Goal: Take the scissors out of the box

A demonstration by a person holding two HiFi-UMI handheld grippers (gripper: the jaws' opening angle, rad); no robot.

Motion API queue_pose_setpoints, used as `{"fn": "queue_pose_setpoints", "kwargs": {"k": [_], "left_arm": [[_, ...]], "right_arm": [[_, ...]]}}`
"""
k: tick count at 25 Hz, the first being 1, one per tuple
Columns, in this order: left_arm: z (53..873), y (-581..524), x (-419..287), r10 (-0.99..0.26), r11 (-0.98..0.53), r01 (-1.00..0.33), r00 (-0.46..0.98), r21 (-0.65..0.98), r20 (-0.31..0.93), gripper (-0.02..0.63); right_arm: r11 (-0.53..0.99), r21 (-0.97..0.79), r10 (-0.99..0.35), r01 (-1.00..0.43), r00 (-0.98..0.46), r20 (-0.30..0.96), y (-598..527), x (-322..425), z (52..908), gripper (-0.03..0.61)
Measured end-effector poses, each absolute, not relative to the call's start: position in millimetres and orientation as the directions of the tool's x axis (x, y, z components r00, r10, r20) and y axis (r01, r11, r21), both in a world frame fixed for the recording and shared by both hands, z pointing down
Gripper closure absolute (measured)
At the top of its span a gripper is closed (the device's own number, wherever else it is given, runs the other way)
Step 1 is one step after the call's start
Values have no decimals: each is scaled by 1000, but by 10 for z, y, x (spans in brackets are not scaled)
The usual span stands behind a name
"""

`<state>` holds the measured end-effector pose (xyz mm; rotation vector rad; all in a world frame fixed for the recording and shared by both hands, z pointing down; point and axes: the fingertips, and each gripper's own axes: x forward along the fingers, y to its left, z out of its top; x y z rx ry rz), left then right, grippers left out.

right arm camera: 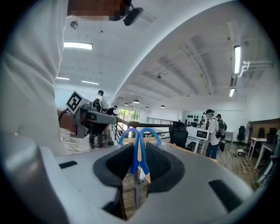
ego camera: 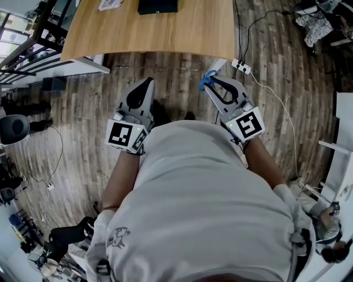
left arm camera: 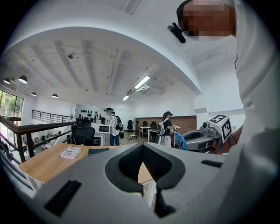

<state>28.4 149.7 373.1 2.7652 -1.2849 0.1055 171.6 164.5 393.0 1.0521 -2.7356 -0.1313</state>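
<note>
Blue-handled scissors are pinched between the jaws of my right gripper, held in the air over the wooden floor. In the right gripper view the two blue handle loops stick out past the jaw tips, and the metal blades run back between the pads. My left gripper is level beside it, shut, with nothing between its jaws. From the left gripper view the scissors show in the other gripper. No box is in view.
A wooden table lies ahead, carrying a black flat object and a white booklet. A power strip and cables lie on the floor near its right corner. People stand among desks in the distance.
</note>
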Motion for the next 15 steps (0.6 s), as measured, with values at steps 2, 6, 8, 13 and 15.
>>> {"fn": "queue_pose_setpoints", "kwargs": {"k": [2,6,8,13,15], "left_arm": [[3732,1509,325,-757,-644,-763,645,54,103,609],[3748,1470,348,-753,-647,-760,649,59,108,609],[3763,1446,366,-751,-649,-759,651,59,111,609],[3779,1377,406,-746,-655,-754,656,58,114,609],[3785,1329,393,-745,-654,-754,656,60,117,609]], "right_arm": [[741,156,-672,-654,-724,155,1652,1746,3917,482],[738,154,-674,-656,-723,152,1605,1758,3904,482],[739,155,-673,-655,-723,155,1583,1771,3920,483],[735,145,-678,-662,-717,161,1520,1812,3959,482],[735,144,-678,-663,-717,162,1473,1800,3958,483]]}}
